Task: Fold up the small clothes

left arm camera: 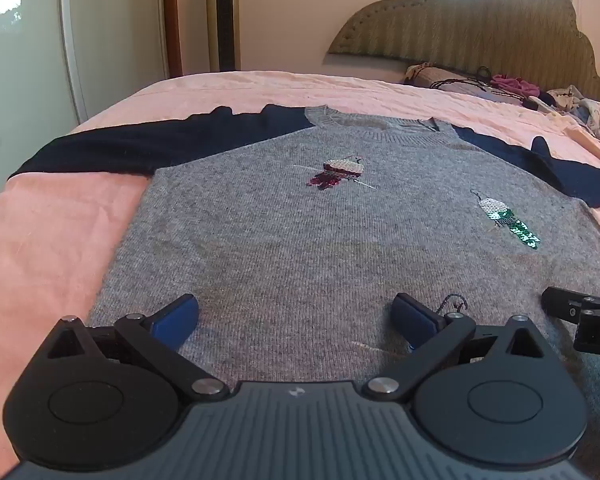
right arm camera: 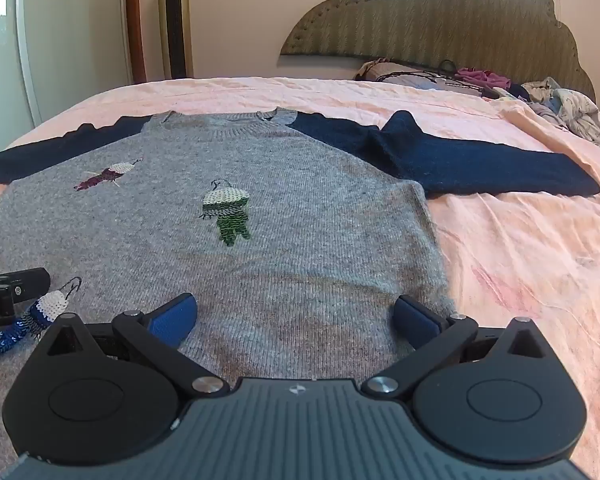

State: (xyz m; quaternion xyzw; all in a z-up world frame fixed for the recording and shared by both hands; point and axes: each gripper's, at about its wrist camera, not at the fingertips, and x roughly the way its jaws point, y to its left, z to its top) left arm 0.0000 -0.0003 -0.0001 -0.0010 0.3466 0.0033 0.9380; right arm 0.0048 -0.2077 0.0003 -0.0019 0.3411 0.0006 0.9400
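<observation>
A small grey knitted sweater [left arm camera: 300, 240] [right arm camera: 292, 208] with navy sleeves lies flat, front up, on a pink bed sheet [left arm camera: 40, 240] [right arm camera: 520, 260]. Sequin figures decorate its chest. Both sleeves [left arm camera: 140, 144] [right arm camera: 480, 160] are spread outward. My left gripper [left arm camera: 296, 316] hovers over the sweater's lower left part, open, with nothing between its blue pads [left arm camera: 176, 320]. Over the lower right part, close to the side edge, my right gripper [right arm camera: 296, 316] is also open and holds nothing. Each gripper's tip shows at the edge of the other's view.
A padded headboard [left arm camera: 480, 28] [right arm camera: 440, 20] stands at the far end. A pile of clothes and cords [left arm camera: 540, 96] [right arm camera: 520, 88] lies by it at the right. A tower fan [left arm camera: 222, 16] [right arm camera: 175, 20] stands beyond the bed at the left.
</observation>
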